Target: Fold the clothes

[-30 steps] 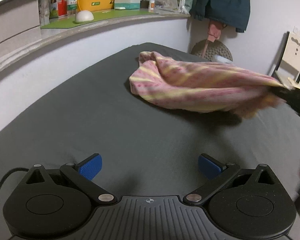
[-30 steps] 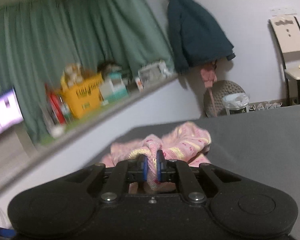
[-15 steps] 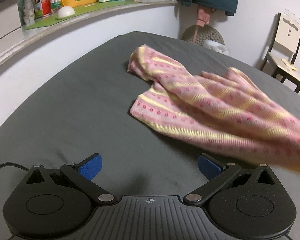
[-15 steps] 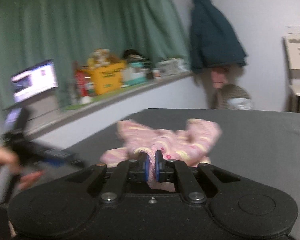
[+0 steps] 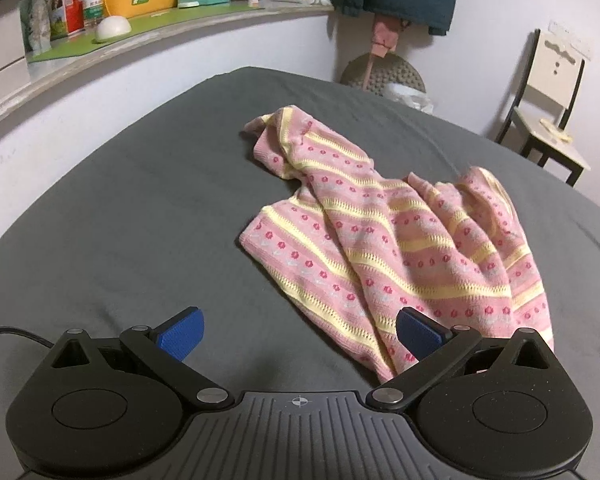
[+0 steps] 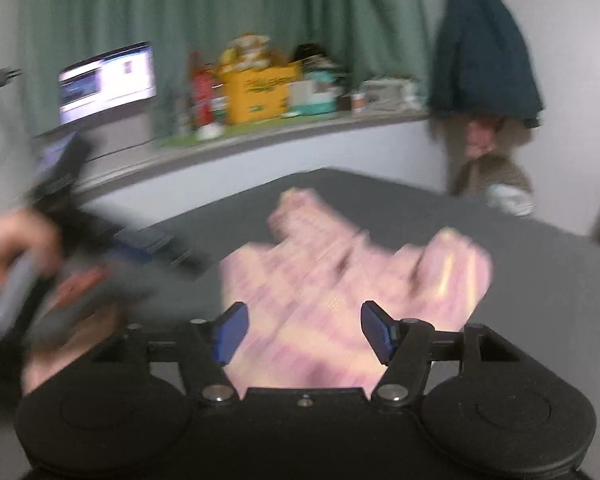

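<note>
Your sweater [image 5: 384,248] lay crumpled on the grey bed [image 5: 140,208], one sleeve trailing toward the far wall and the body bunched in ridges toward the near right. The main risk from there, as I judged it, was pinching a ridge rather than a true edge: with the knit heaped in overlapping folds, closing on the nearest bump would catch several layers, and lifting would drag the whole piece into a new tangle instead of spreading it. A second risk was the two tools crowding each other, since both pointed at the same near part of the cloth. Your left gripper [image 5: 300,334] sat low over the bed with its blue pads wide apart and nothing between them; its right pad [image 5: 418,334] showed against the sweater's near edge, though whether it touched I couldn't tell. Your right gripper [image 6: 304,332] was also spread and empty, hovering over the near part of the sweater, its view heavily blurred. In that view your left hand [image 6: 16,248] showed at the left, gripping its tool and aimed across toward the cloth.
</note>
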`<state>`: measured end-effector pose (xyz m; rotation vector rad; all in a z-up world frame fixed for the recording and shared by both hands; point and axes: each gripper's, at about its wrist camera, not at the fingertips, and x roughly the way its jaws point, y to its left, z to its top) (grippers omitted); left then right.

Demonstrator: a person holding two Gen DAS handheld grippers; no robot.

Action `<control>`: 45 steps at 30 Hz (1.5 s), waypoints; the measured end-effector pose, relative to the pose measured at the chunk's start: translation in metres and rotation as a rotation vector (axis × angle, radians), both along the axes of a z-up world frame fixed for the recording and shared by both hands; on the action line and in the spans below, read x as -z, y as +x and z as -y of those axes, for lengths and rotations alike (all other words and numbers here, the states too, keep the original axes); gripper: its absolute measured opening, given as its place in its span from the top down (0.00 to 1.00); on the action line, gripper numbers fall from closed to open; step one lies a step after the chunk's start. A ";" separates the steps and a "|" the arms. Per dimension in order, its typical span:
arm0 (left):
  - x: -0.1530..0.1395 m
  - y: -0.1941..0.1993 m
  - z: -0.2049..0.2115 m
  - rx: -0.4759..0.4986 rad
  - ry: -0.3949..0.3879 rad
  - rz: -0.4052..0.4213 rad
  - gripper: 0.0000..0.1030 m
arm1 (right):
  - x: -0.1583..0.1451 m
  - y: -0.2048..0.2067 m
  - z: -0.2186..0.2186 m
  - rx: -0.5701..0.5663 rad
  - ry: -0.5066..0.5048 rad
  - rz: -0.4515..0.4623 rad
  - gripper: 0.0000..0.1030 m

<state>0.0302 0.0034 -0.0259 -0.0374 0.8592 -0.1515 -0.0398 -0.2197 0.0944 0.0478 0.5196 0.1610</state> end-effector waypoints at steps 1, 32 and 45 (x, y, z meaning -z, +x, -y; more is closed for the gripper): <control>0.000 0.001 0.000 0.002 -0.008 0.002 0.00 | 0.002 0.029 0.007 0.042 -0.019 -0.016 0.42; -0.010 -0.025 0.026 0.187 -0.024 0.055 0.00 | 0.080 -0.114 0.133 0.657 0.323 -0.391 0.83; -0.018 -0.047 0.053 0.372 0.011 0.084 0.00 | 0.063 -0.013 0.137 0.367 0.032 -0.347 0.79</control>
